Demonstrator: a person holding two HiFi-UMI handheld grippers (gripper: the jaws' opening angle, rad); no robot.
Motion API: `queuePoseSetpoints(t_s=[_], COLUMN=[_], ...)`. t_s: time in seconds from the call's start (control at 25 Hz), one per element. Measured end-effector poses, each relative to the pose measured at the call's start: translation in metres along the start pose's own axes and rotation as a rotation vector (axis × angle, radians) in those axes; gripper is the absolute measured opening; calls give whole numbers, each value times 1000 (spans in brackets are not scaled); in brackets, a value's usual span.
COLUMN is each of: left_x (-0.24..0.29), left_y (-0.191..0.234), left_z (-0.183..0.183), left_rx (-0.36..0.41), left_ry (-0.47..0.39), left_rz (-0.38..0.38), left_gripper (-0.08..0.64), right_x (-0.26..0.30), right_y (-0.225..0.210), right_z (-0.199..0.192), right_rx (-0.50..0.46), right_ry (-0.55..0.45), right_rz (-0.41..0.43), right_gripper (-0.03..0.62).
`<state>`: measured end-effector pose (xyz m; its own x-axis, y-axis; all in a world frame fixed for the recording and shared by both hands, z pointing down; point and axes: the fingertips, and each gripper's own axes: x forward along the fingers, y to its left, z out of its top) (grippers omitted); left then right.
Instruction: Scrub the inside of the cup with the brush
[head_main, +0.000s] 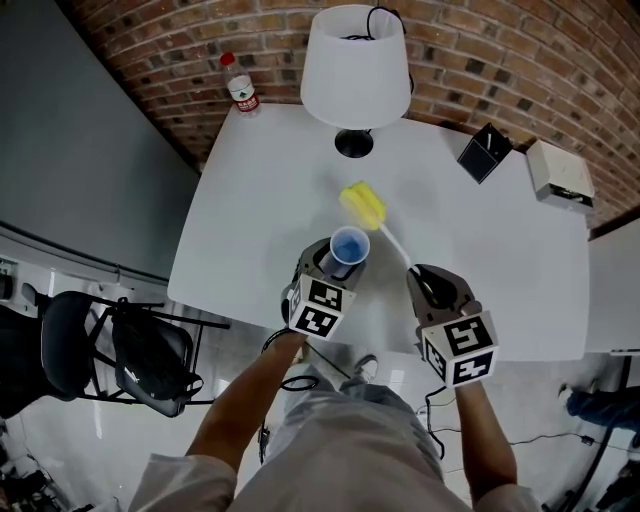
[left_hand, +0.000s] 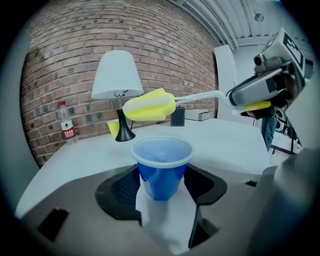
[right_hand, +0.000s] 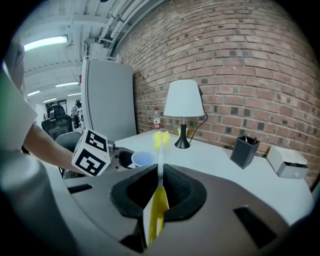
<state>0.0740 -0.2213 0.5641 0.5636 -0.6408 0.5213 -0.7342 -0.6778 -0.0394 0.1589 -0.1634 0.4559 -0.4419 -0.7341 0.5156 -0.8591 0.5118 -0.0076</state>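
White table (head_main: 250, 190) under a brick wall (head_main: 180, 40) fills our view. Our left gripper (head_main: 328, 268) is clamped on the blue cup (head_main: 349, 245) over the table's near side. Our right gripper (head_main: 430, 285) pinches the brush (head_main: 385, 232) by its handle, its yellow sponge head just beyond the cup's rim.

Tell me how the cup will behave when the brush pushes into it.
The cup looks thin-walled plastic, probably light and apt to dent if squeezed. It tapers toward the base, where the left hand-held gripper holds it, so it may slip. The brush head looks like soft foam, likely gentle.
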Motion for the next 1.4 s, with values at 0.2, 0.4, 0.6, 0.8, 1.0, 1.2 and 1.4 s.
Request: queuePoseSetpoints(t_s=[0.2, 0.4, 0.6, 0.8, 1.0, 1.2, 1.4], left_x=[-8, -17, -23, -31, -40, -48, -52], left_y=[11, 20, 27, 32, 33, 38, 43], left_z=[6, 14, 22, 32, 37, 34, 31], left_rx=[56, 113, 168, 239, 367, 453, 486], left_ry=[19, 29, 39, 44, 59, 74, 84], left_rz=[1, 4, 8, 3, -17, -32, -48], left_gripper=[281, 280, 280, 279, 279, 279, 279], right_x=[-11, -25, -41, -48, -50, -50, -46], right_y=[3, 3, 9, 11, 9, 14, 25], right_z=[14, 24, 36, 44, 55, 63, 62], right_rx=[-79, -195, -328, -415, -517, -622, -750], right_ry=[-12, -1, 17, 56, 101, 144, 198], right_rz=[61, 106, 173, 228, 258, 258, 228], right_gripper=[29, 29, 29, 29, 29, 29, 29])
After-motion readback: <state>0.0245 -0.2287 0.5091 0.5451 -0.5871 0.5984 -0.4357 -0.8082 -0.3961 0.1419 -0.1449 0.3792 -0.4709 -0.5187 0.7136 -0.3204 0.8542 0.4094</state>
